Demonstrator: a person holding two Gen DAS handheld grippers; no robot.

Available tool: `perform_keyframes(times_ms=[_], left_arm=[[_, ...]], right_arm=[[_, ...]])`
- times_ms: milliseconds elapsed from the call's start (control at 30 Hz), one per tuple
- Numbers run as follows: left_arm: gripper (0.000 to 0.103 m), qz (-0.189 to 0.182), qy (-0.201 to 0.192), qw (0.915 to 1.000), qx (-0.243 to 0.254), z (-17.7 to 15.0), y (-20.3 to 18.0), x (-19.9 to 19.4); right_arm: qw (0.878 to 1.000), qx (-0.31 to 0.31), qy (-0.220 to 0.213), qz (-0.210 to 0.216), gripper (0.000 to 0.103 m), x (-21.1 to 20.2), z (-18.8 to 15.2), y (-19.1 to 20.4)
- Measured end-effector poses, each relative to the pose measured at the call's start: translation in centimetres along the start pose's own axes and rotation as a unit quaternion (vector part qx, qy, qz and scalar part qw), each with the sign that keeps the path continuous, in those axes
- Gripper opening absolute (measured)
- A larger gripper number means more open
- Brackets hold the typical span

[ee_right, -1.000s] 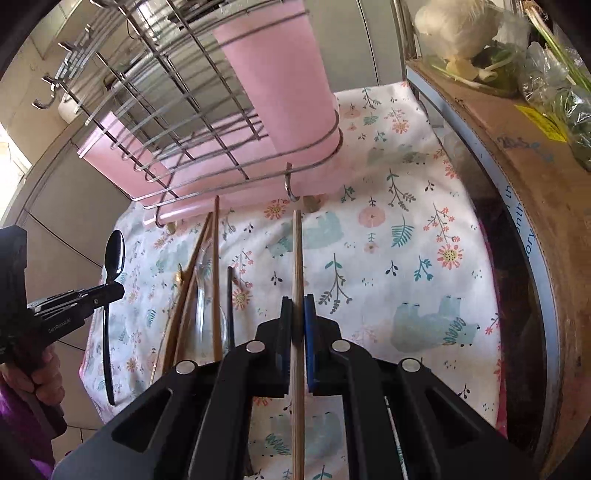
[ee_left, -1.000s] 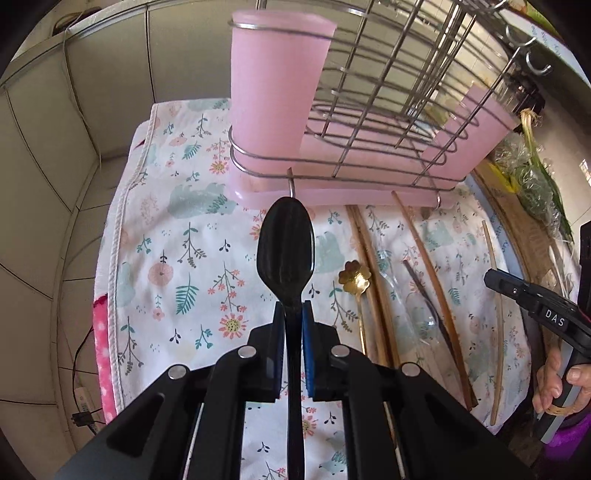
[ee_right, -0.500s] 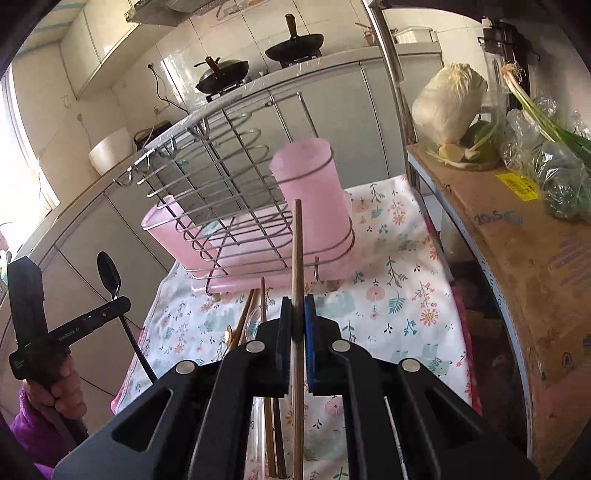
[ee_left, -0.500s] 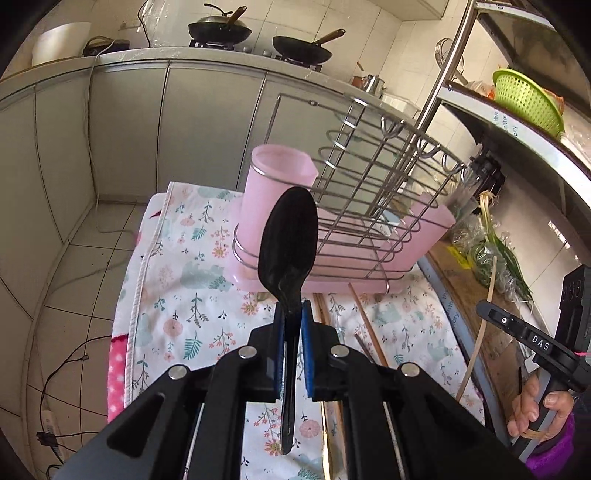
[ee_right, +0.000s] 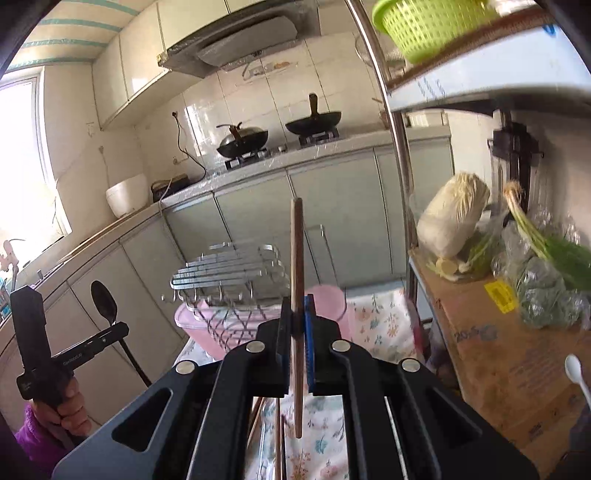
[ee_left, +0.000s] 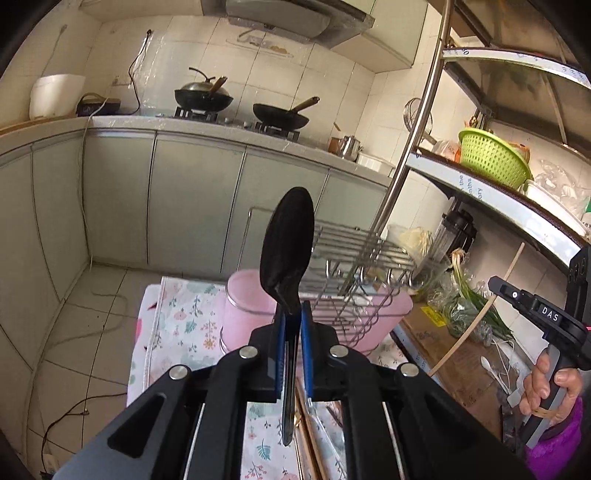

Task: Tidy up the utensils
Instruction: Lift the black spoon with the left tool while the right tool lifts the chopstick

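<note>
Above floral cloth (ee_left: 177, 325), left jaws clamp black spoon (ee_left: 287, 251), bowl upward.

White tiled wall (ee_left: 258, 66), grey cabinets (ee_left: 192, 199), bright window (ee_right: 22, 155)

Daylight floods from a blown-out window (ee_right: 26, 155) at the left edge of the right view. Fisheye bends cabinets and shelf rails; corners vignette black. The green basket (ee_right: 424, 26) at upper right smears with motion blur.
</note>
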State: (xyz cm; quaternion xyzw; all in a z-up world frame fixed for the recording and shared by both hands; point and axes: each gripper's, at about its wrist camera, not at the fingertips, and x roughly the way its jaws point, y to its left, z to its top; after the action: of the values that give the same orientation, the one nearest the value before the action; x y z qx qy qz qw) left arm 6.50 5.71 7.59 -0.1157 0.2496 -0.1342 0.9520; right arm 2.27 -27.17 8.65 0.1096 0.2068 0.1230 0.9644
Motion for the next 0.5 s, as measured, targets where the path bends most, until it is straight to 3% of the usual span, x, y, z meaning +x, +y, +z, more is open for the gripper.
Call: perform_keyframes(times_ms=[233,500], left_arm=[[0.003,0.013,-0.069,0.9976,0.004,5.3,-0.3,-0.4],[0.003,0.054,-0.101,0.9934,0.006,8.8,0.9,2.9]], right_arm=[[0.997,-0.014,-0.077,-0.014,0.007,0.5,5.5,0.3],[0.994,-0.015,-0.099,-0.034,0.007,3.7,7.3,-0.6]])
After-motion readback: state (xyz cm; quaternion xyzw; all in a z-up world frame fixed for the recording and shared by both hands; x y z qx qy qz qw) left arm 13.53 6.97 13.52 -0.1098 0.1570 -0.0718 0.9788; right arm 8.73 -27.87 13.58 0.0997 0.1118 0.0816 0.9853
